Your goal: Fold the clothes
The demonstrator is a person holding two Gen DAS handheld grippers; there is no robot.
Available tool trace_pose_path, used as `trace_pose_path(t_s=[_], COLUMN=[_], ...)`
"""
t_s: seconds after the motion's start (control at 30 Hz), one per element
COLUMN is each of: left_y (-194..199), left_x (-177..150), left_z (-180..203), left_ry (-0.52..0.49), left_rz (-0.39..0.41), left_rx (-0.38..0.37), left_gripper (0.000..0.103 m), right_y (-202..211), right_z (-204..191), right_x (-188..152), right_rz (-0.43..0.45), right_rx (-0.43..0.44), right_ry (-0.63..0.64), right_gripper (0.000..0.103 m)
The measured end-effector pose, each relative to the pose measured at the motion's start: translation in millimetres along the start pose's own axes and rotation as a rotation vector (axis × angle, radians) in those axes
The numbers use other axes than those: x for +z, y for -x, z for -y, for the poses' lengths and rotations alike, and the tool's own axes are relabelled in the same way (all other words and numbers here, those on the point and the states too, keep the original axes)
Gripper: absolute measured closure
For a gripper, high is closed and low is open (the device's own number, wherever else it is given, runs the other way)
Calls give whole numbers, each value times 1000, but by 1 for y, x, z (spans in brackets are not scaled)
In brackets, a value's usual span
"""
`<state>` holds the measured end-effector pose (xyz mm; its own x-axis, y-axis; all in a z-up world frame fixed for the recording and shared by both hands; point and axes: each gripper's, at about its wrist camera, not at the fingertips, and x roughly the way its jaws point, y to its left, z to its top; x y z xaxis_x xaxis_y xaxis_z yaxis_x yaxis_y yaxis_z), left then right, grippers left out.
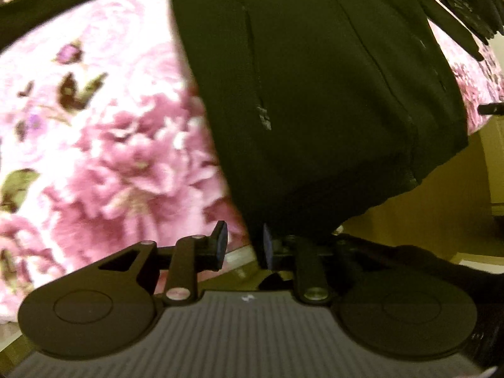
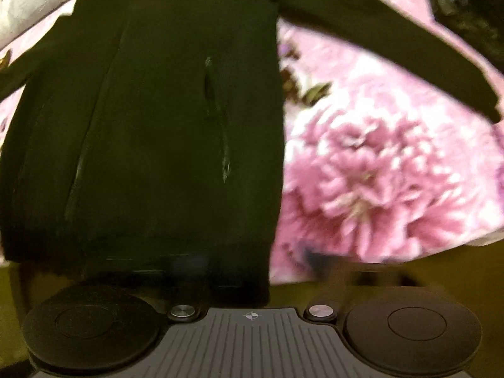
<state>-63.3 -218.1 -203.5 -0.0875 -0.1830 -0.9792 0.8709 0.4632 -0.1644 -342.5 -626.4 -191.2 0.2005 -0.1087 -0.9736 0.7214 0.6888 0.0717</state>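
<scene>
A black zip jacket (image 1: pixel 315 94) lies spread on a pink floral bedspread (image 1: pixel 110 141), its hem hanging over the near edge. My left gripper (image 1: pixel 244 245) is open at the hem's left corner; one finger (image 1: pixel 220 242) is clear of the cloth, the other sits at the hem edge. In the right wrist view the jacket (image 2: pixel 141 126) fills the left, with one sleeve (image 2: pixel 393 31) stretched out to the right. My right gripper (image 2: pixel 252 271) is at the hem's right corner; its fingers are blurred and dark against the cloth.
A dark pile of other clothes (image 2: pixel 466 9) lies at the far right of the bed, also in the left wrist view (image 1: pixel 466 0). A pale garment (image 2: pixel 34 3) lies at the far left. Yellowish floor (image 1: pixel 441 214) shows below the bed edge.
</scene>
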Motion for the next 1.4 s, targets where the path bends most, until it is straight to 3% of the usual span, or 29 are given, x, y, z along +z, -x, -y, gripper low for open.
trace_pose_path(t_s=[0.1,0.27,0.53,0.7,0.83,0.97,1.2,1.4], left_y=[19,58,118,136,150,155,136,132], left_x=[4,28,46,44,46,51,61,36], left_z=[-2,6,1,-35,-84,-147,-283,-362], left_ry=[12,44,115,178,206,177,96,209], left_rz=[22,134,312,364,390,401,409,470], left_rx=[34,95,255,334,378,398,430,425], left_gripper=[76,69,57,51,47,45,41,37], right_y=[12,40,70,71,64,48,-7,-94], right_z=[-2,-21,-75,-120,-169,-247,-445,-620], right_x=[13,44,111,140,155,161,179,209], right_rz=[27,104,226,292,329,319,308,290], right_rx=[20,94,235,288,333,367,408,464], right_ry=[-14,-14,146,254,309,386,560,748], right_gripper=[13,13,13,13,13,13,13,13])
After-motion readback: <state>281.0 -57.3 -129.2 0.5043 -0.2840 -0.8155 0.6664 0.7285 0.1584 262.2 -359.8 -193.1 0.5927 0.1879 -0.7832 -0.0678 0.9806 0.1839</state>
